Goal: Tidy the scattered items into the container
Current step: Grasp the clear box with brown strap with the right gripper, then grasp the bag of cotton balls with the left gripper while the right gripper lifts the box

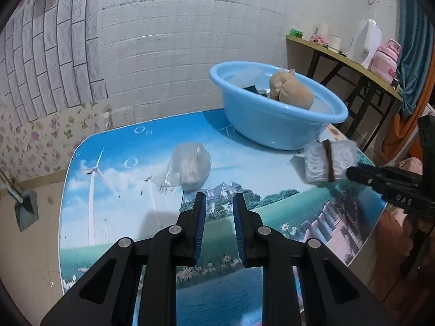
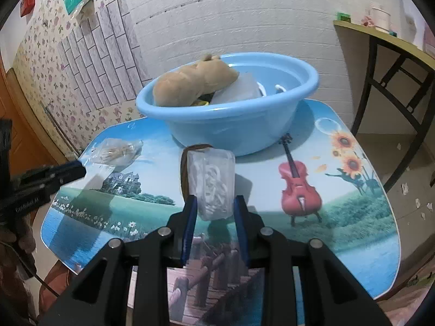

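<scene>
A light blue basin (image 1: pixel 272 125) (image 2: pixel 231 133) stands at the far side of the picture-printed table (image 1: pixel 122 179) (image 2: pixel 353 217). In it lie a tan plush toy (image 1: pixel 291 89) (image 2: pixel 190 84) and some other items. My right gripper (image 2: pixel 214 203) (image 1: pixel 350 172) is shut on a clear packet (image 2: pixel 212 182) (image 1: pixel 318 163) of white pieces with a brown band, held above the table in front of the basin. A clear bag (image 1: pixel 190 167) (image 2: pixel 119 150) with pale contents lies on the table just beyond my left gripper (image 1: pixel 218 203) (image 2: pixel 78 169). Its jaws stand slightly apart with nothing between them.
A side table (image 1: pixel 339 57) (image 2: pixel 380 38) with a pink bottle (image 1: pixel 384 57), cups and a white jug stands right of the basin against the brick-pattern wall. A dustpan (image 1: pixel 25 209) leans on the floor at the left. A person's hand shows at lower left in the right wrist view.
</scene>
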The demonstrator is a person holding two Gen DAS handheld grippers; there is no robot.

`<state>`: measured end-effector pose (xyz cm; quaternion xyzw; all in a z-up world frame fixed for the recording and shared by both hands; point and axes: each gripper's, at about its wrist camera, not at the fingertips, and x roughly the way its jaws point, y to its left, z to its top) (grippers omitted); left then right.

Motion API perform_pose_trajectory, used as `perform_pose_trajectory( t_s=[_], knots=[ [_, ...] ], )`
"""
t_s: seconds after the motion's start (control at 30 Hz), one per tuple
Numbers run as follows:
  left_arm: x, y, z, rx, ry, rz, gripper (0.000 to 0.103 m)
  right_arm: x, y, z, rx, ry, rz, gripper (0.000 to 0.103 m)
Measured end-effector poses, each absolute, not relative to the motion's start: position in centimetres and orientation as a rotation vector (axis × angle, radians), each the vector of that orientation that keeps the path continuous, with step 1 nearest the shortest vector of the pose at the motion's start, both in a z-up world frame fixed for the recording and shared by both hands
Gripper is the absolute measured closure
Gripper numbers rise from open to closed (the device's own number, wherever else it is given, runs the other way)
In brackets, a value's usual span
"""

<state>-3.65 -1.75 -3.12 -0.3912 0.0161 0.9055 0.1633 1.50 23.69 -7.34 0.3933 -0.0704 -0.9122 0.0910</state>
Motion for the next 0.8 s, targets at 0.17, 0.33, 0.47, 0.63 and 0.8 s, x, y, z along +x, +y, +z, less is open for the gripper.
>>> perform_pose_trajectory(
  t_s=[0.17, 0.33, 0.47, 0.63, 0.8],
  knots=[
    [-4.0, -1.9, -3.2, -1.122, 0.064, 2.675, 0.018, 2.3, 25.1, -7.2, 1.153, -0.198, -2.765, 0.076],
    [-5.4, -1.6, -4.1, -1.151, 0.118, 2.682, 0.015, 2.1, 26.9, -7.5, 1.175, -0.232, -2.833, 0.076],
    [-7.2, -1.4, -5.5, -1.213, 0.093, 2.68, 0.014, 1.9, 27.4, -7.7, 1.169, -0.228, -2.853, 0.076],
    [-8.5, -0.7, -6.2, -1.228, 0.109, 2.664, 0.014, 2.0, 26.9, -8.1, 1.154, -0.193, -2.816, 0.075],
    [-9.6, 0.4, -6.5, -1.231, 0.152, 2.651, 0.013, 2.0, 26.4, -8.3, 1.144, -0.148, -2.797, 0.057]
  ],
)
